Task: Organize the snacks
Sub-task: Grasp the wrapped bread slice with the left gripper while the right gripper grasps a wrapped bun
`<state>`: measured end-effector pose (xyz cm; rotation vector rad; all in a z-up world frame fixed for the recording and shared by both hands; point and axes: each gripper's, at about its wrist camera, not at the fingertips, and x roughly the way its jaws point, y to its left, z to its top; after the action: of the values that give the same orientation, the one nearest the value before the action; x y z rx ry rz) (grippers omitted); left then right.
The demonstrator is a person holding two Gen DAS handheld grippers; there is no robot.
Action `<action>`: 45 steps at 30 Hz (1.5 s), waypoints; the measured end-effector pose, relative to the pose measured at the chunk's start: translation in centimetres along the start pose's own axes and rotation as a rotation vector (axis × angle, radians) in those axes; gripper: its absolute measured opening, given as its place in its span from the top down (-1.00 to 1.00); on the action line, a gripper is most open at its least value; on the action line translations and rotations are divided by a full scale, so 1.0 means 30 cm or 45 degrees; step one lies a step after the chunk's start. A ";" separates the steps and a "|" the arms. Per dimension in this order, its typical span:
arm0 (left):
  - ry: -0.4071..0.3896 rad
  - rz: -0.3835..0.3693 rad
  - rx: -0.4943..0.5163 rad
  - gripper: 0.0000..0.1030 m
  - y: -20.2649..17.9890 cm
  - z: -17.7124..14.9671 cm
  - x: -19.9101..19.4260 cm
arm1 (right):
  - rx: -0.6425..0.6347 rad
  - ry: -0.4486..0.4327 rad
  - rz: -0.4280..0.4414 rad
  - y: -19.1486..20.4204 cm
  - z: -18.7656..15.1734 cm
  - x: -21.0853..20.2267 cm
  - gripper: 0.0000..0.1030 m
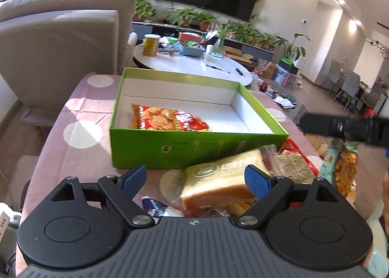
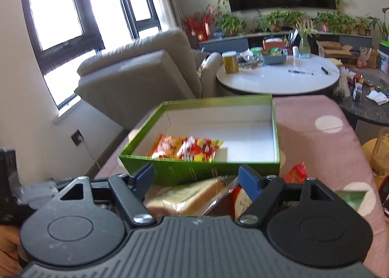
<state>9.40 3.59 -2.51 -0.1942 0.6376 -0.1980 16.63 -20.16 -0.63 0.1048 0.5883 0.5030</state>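
A green box [image 1: 194, 149] with a white inside stands open on the pink dotted tablecloth [image 1: 80, 153]. A red cracker packet [image 1: 167, 121] lies in its near left corner; it also shows in the right wrist view [image 2: 187, 149]. A wrapped bread loaf [image 1: 218, 180] lies in front of the box among other snack bags [image 1: 294, 163]. My left gripper [image 1: 195, 179] is open above the loaf. My right gripper [image 2: 195, 181] is open above the bread loaf [image 2: 189, 197] and holds nothing. The green box [image 2: 199, 173] lies just beyond it.
A beige sofa [image 1: 56, 46] stands at the left. A white round table [image 1: 194, 63] with a yellow can and a tray of items lies behind the box. A dark side table [image 2: 364, 105] stands at the right. A bag of snacks [image 1: 345, 171] hangs at the right.
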 end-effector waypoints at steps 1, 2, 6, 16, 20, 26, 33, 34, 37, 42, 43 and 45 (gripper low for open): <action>0.002 -0.007 0.005 -0.68 -0.005 -0.001 0.001 | 0.002 -0.012 -0.005 -0.007 0.004 -0.008 -0.52; 0.007 -0.011 0.007 -0.68 -0.009 -0.003 0.005 | 0.012 -0.017 -0.011 -0.016 0.006 -0.013 -0.52; 0.036 -0.005 0.016 -0.68 -0.016 -0.016 0.031 | 0.064 0.020 -0.012 -0.037 -0.004 0.006 -0.52; 0.079 0.032 -0.072 -0.68 0.046 -0.012 0.095 | 0.030 0.012 0.093 0.037 0.000 0.012 -0.51; 0.087 0.042 -0.100 -0.68 0.063 -0.006 0.115 | -0.065 0.023 0.078 0.094 0.010 0.028 -0.51; 0.120 0.000 -0.107 -0.68 0.066 -0.003 0.161 | 0.069 0.229 -0.031 0.035 -0.040 0.131 -0.51; 0.147 -0.047 -0.145 -0.68 0.080 -0.019 0.179 | 0.187 0.313 -0.074 -0.023 -0.057 0.180 -0.51; 0.151 -0.056 -0.156 -0.68 0.085 -0.021 0.178 | 0.195 0.319 -0.068 -0.025 -0.057 0.186 -0.51; 0.161 -0.084 -0.180 -0.69 0.099 -0.025 0.176 | 0.205 0.335 -0.037 -0.030 -0.062 0.204 -0.50; 0.189 -0.122 -0.216 -0.73 0.126 -0.022 0.175 | 0.141 0.309 -0.006 -0.037 -0.064 0.195 -0.46; 0.195 -0.122 -0.212 -0.78 0.125 -0.022 0.177 | 0.131 0.311 -0.003 -0.042 -0.065 0.191 -0.46; 0.211 -0.110 -0.174 -0.88 0.112 -0.024 0.188 | 0.118 0.318 0.002 -0.056 -0.067 0.187 -0.46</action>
<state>13.81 5.38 -7.08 -0.3396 0.8089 -0.2556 20.23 -19.01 -5.53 0.1312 0.8561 0.4939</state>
